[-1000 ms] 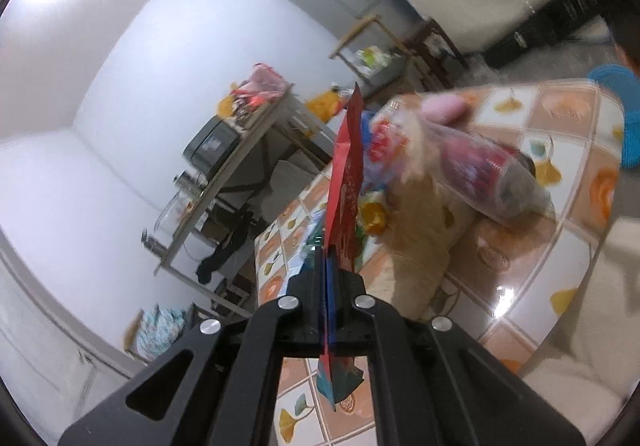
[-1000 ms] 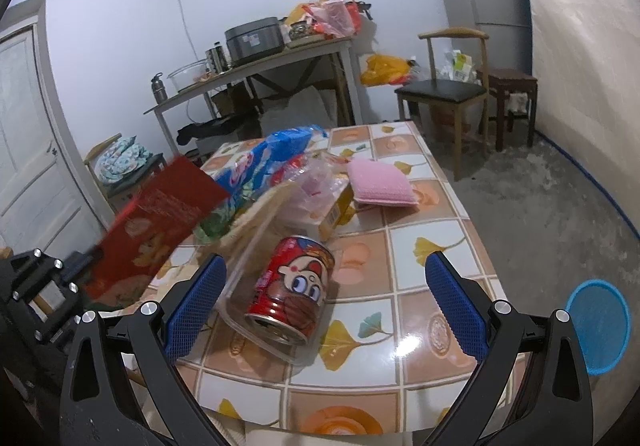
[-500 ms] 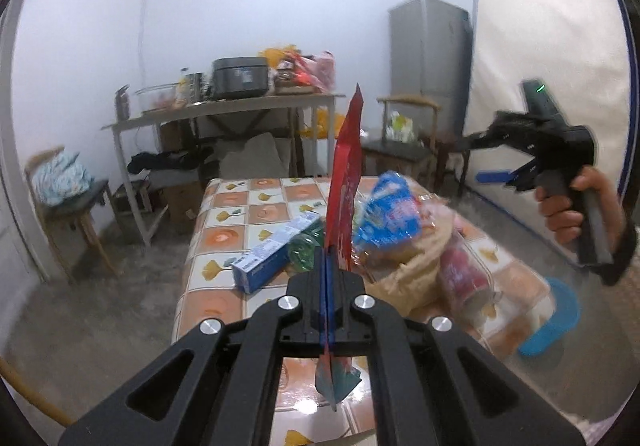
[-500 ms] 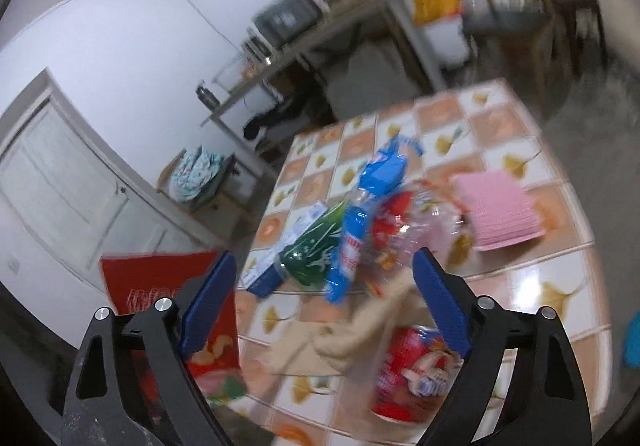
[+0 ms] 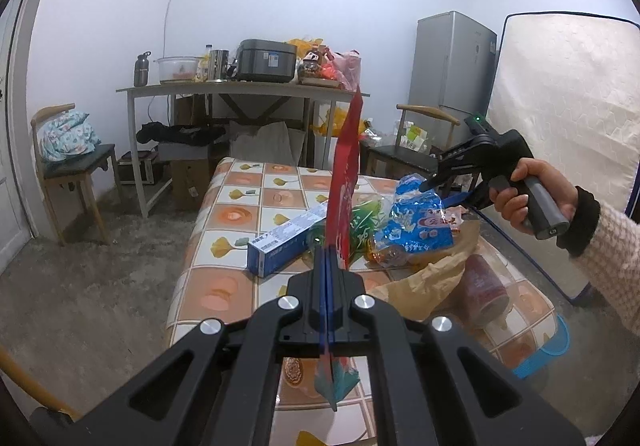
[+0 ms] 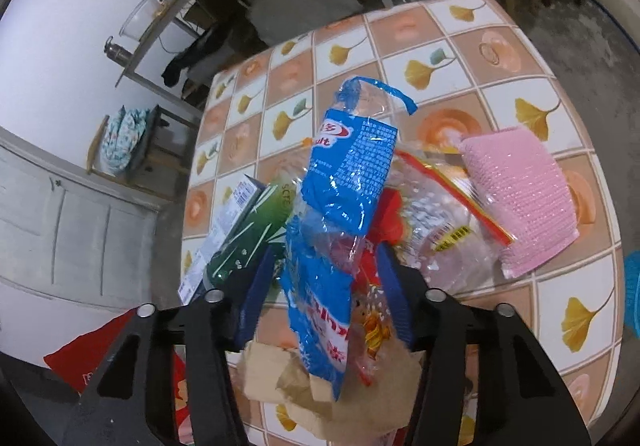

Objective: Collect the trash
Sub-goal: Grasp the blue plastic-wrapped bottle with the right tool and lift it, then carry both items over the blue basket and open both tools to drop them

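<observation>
currently the left gripper (image 5: 327, 266) jaws are clamped on a red snack packet (image 5: 345, 181) standing upright. right gripper (image 6: 325, 286) jaws stand apart, straddling the blue wrapper (image 6: 340, 205) on the table (image 6: 500, 57).

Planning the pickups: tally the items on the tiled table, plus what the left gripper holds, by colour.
Blue: 2 (wrapper, box)
Red: 2 (packet in left gripper, can)
Green: 1 (green packet)
Pink: 1 (cloth)
Brown: 1 (paper bag)
Clear: 1 (plastic bag)
Total: 8
</observation>
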Demonstrator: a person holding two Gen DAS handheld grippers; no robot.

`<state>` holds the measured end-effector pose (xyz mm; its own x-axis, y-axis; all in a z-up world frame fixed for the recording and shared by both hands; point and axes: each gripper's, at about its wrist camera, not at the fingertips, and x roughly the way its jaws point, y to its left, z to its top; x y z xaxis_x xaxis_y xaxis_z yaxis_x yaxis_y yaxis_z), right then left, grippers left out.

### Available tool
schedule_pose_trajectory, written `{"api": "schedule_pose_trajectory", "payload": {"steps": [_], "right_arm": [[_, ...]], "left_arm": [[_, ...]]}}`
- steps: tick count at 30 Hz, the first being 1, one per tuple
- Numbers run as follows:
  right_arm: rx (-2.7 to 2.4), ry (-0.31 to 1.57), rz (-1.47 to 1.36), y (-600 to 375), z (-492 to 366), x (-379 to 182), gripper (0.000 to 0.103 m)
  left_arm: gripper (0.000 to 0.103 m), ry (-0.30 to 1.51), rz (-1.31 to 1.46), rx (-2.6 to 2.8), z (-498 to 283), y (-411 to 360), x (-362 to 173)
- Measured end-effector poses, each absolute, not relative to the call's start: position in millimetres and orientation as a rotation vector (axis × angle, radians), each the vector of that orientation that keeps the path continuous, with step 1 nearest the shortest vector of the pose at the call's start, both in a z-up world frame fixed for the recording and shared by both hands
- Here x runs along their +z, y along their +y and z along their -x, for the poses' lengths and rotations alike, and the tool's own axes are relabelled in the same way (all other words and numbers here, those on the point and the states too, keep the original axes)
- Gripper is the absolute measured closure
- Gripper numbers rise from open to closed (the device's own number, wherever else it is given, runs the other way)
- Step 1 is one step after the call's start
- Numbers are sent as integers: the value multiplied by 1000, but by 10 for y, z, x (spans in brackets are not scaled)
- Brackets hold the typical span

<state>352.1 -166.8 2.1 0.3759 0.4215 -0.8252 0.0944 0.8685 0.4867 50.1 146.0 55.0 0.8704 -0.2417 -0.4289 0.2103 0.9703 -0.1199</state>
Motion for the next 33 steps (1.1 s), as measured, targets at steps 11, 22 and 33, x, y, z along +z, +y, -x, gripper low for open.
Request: {"api": "schedule_pose_trajectory", "payload": {"steps": [11,22,33], "right_arm": [[312,1161,-565,-1775,-3495,68,102],[588,814,-799,-2521,-2878,973,103],[237,505,-835,-4364,-1144,1195,103]], "left_arm": [[103,468,74,-232,-523,1453,540],[103,400,53,-266,-517,1199,868],[103,417,56,-644,-989,-109,1370]]}}
